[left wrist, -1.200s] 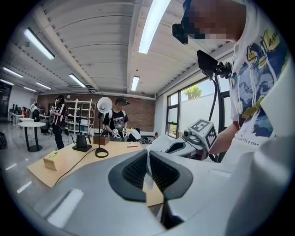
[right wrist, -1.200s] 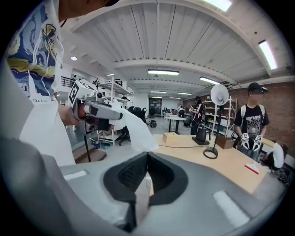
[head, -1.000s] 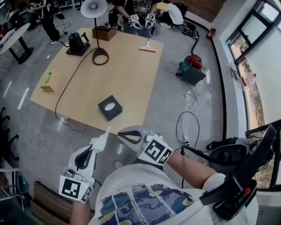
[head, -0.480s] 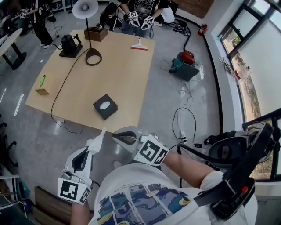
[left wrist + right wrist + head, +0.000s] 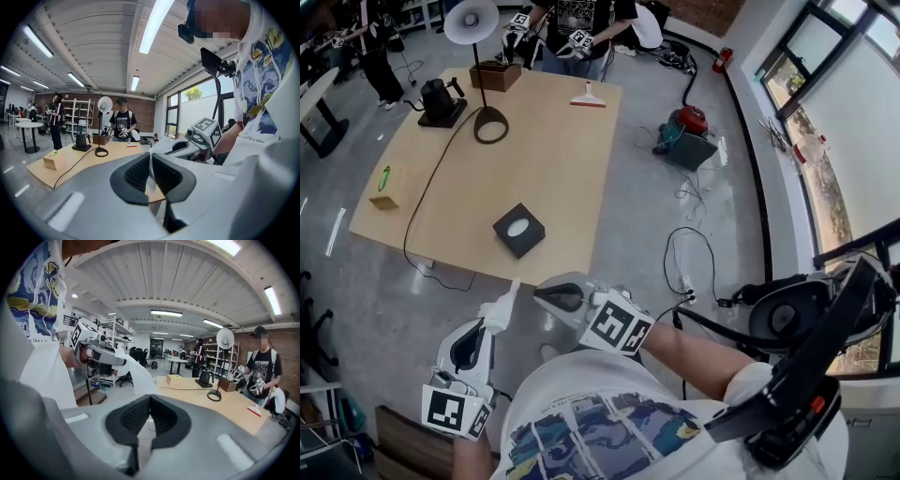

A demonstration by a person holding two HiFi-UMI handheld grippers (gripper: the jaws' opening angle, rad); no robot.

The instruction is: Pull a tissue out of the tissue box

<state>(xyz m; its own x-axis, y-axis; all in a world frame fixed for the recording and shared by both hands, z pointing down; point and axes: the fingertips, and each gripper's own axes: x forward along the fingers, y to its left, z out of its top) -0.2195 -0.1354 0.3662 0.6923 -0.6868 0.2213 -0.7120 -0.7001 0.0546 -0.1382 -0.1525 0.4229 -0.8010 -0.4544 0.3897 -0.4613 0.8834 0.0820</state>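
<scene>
The black tissue box (image 5: 518,230) sits near the front edge of the wooden table (image 5: 562,169), with a white opening on top. A white tissue (image 5: 504,302) hangs free of the box, well in front of the table, and my left gripper (image 5: 494,317) is shut on it. In the left gripper view a thin white strip of tissue (image 5: 150,174) shows between the shut jaws of my left gripper (image 5: 150,161). My right gripper (image 5: 536,292) is close beside it on the right, shut and apparently empty. The right gripper view shows my right gripper (image 5: 150,401) shut, with the tissue (image 5: 134,377) beyond.
On the table stand a desk lamp (image 5: 472,21) with a trailing cord, a black kettle (image 5: 439,98), a wooden box (image 5: 496,75), a squeegee (image 5: 589,97) and a small yellow box (image 5: 384,187). A person (image 5: 565,23) stands at the far end. A vacuum (image 5: 686,139) and cables (image 5: 684,255) lie on the floor at the right.
Both grippers keep the same pose, the left still shut on the tissue. The head view has shifted a little, so the table sits higher and further left. The person at the far end has moved left.
</scene>
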